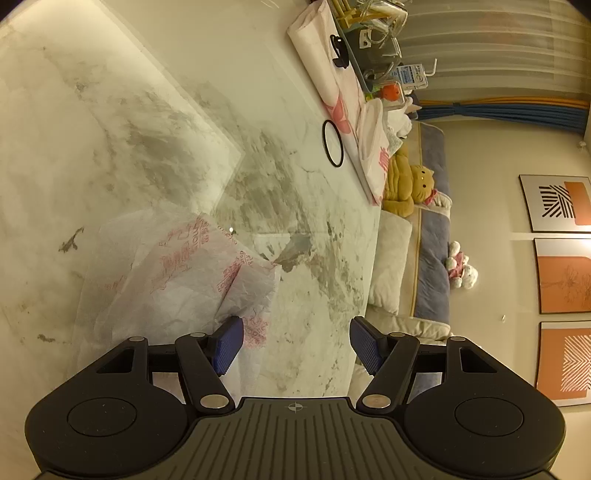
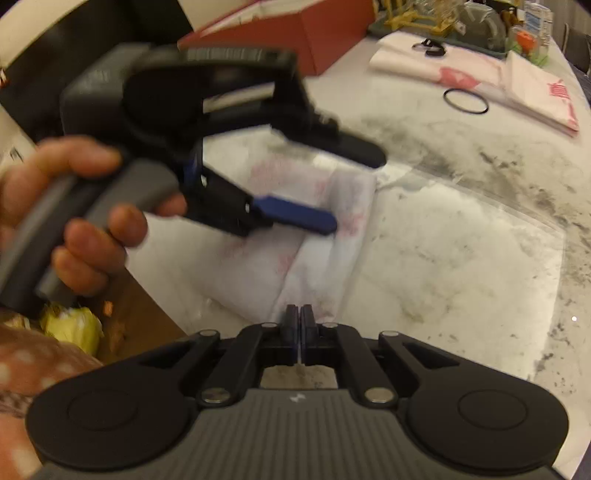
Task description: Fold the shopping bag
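Observation:
A thin white shopping bag with pink print [image 1: 177,280] lies partly folded on the marble table [image 1: 314,206]. It also shows in the right wrist view [image 2: 314,240] as a folded strip. My left gripper [image 1: 297,345] is open, its left blue pad over the bag's edge. In the right wrist view the left gripper [image 2: 295,216] hovers over the bag, held by a hand. My right gripper [image 2: 298,325] is shut at the bag's near edge; whether it pinches the bag I cannot tell.
A black ring [image 1: 332,144] lies on the table, also in the right wrist view [image 2: 465,101]. Folded pink-and-white bags [image 2: 480,77] and a cluttered tray [image 2: 443,18] stand at the far edge. A red box [image 2: 303,29] sits behind. A sofa with plush toys [image 1: 410,184] is beside the table.

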Tool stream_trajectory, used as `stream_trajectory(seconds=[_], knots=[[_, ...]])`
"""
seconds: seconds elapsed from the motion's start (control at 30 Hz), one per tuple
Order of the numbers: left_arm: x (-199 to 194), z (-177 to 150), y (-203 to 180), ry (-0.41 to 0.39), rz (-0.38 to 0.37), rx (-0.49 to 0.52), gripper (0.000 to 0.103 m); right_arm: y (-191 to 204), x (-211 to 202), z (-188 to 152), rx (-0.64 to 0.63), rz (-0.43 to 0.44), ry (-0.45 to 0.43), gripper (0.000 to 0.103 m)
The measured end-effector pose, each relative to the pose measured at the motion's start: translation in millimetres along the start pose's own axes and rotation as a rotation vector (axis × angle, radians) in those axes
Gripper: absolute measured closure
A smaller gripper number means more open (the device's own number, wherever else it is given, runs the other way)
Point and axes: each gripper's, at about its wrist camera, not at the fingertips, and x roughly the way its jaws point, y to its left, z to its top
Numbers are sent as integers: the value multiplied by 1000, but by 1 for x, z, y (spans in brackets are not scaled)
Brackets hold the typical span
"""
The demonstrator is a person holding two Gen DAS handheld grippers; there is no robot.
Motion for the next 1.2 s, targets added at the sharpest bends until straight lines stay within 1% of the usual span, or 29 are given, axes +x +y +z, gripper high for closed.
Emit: stream_trajectory(seconds=[0.1, 0.17, 0.2, 0.33, 0.43, 0.53, 0.6, 0.73, 0.8, 0.9, 0.97, 1.03, 1.13, 1.2], knots=[[0, 1, 2, -1, 0, 2, 36, 7, 3, 2, -53, -25, 14, 103], [-1, 1, 0, 4, 14, 29, 36, 12, 4, 2, -93, -40, 18, 103], [-1, 1, -3, 7, 29, 49, 36, 15, 4, 1, -118, -52, 19, 103], [-7, -2, -22, 13, 128, 168, 36, 29, 6, -3, -228, -104, 17, 103], [-12, -4, -29, 9, 190, 241, 36, 32, 7, -3, -258, -120, 16, 103], [-16, -3, -29, 0, 223, 276, 36, 35, 8, 0, -293, -146, 14, 103], [-20, -1, -24, -12, 208, 240, 36, 38, 10, 1, -340, -182, 11, 103], [-29, 3, -10, -34, 162, 149, 36, 47, 18, 4, -476, -288, 21, 102], [-32, 4, -4, -40, 142, 115, 36, 48, 21, 7, -511, -303, 30, 102], [-34, 5, -2, -38, 144, 121, 36, 49, 23, 9, -553, -311, 42, 102], [-34, 4, -6, -36, 168, 145, 36, 51, 24, 9, -569, -313, 46, 101], [-36, 1, -18, -45, 237, 209, 36, 52, 25, 8, -577, -316, 44, 101], [-40, -3, -42, -77, 350, 369, 36, 53, 26, 9, -581, -320, 41, 100], [-36, -6, -54, -76, 424, 483, 36, 53, 27, 8, -583, -321, 38, 100]])
